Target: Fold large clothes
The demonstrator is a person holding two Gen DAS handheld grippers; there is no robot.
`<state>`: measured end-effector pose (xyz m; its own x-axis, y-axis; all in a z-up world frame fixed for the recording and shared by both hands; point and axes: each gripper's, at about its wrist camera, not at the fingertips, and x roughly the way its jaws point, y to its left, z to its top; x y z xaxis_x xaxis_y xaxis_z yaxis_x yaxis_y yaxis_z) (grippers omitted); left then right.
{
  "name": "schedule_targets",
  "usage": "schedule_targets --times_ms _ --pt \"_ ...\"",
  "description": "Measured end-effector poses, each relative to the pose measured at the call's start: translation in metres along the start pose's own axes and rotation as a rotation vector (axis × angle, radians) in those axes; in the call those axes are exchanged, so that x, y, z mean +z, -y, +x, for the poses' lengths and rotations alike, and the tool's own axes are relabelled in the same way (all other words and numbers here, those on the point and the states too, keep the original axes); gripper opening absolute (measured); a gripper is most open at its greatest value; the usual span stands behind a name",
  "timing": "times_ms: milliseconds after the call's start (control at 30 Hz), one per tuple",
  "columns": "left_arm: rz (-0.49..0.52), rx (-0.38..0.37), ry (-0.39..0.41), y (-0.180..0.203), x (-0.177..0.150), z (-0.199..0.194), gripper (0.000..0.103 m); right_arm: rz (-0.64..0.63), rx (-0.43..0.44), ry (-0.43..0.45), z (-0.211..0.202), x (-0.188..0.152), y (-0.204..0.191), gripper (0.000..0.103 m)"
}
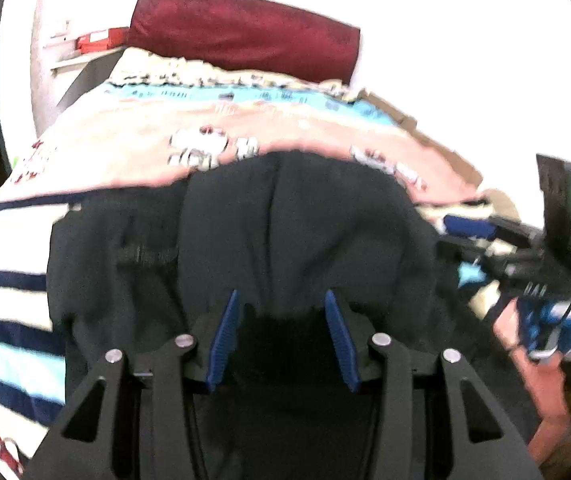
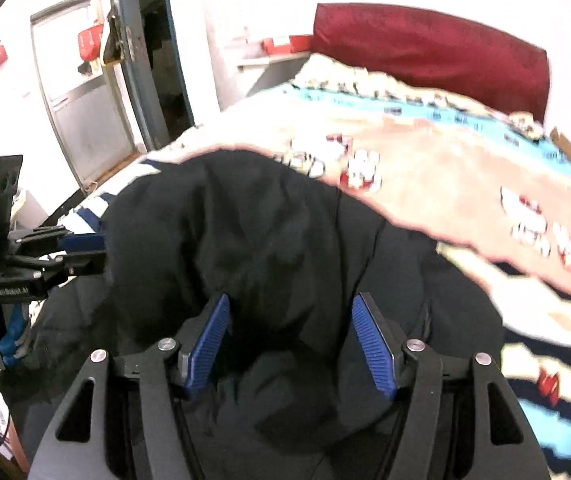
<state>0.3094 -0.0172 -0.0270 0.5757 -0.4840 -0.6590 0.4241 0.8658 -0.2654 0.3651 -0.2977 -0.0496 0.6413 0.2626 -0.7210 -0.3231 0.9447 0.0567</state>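
A large black garment lies bunched on the patterned bed cover; it also fills the middle of the right wrist view. My left gripper is open, its blue pads spread over the garment's near edge. My right gripper is open too, with black fabric heaped between and under its blue pads. The right gripper shows at the garment's right side in the left wrist view, and the left gripper at its left side in the right wrist view.
The bed cover has pink, turquoise and navy-striped bands. A dark red pillow lies at the head of the bed. A doorway and grey door stand beyond the bed's left side.
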Motion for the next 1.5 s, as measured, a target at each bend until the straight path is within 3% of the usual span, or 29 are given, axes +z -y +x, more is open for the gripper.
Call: schedule_targets --times_ms 167,333,400,567,867,1267,1400,1500 --pt "-0.002 -0.021 0.063 -0.005 0.061 0.011 0.044 -0.013 -0.013 0.047 0.01 0.035 0.005 0.065" --pt "0.022 -0.062 0.016 0.0 0.084 0.063 0.044 0.01 -0.006 0.025 0.043 0.048 0.015 0.065" --pt "0.052 -0.065 -0.04 0.01 0.072 0.084 0.044 -0.002 0.008 -0.003 0.052 0.042 0.011 0.065" --pt "0.2 0.075 -0.144 0.021 0.022 0.126 0.046 0.011 0.018 -0.108 0.079 0.007 0.013 0.065" --pt "0.167 0.111 -0.191 0.003 0.011 0.171 0.046 0.043 0.005 -0.193 0.126 -0.008 0.026 0.066" --pt "0.146 0.115 -0.203 -0.002 0.006 0.184 0.046 0.074 0.022 -0.197 0.144 -0.018 0.027 0.066" --pt "0.101 0.039 -0.19 -0.005 0.019 0.159 0.045 0.079 0.036 -0.192 0.129 -0.01 0.028 0.065" --pt "0.053 -0.007 -0.114 -0.012 0.039 0.131 0.045 0.072 0.045 -0.138 0.105 -0.002 0.031 0.066"
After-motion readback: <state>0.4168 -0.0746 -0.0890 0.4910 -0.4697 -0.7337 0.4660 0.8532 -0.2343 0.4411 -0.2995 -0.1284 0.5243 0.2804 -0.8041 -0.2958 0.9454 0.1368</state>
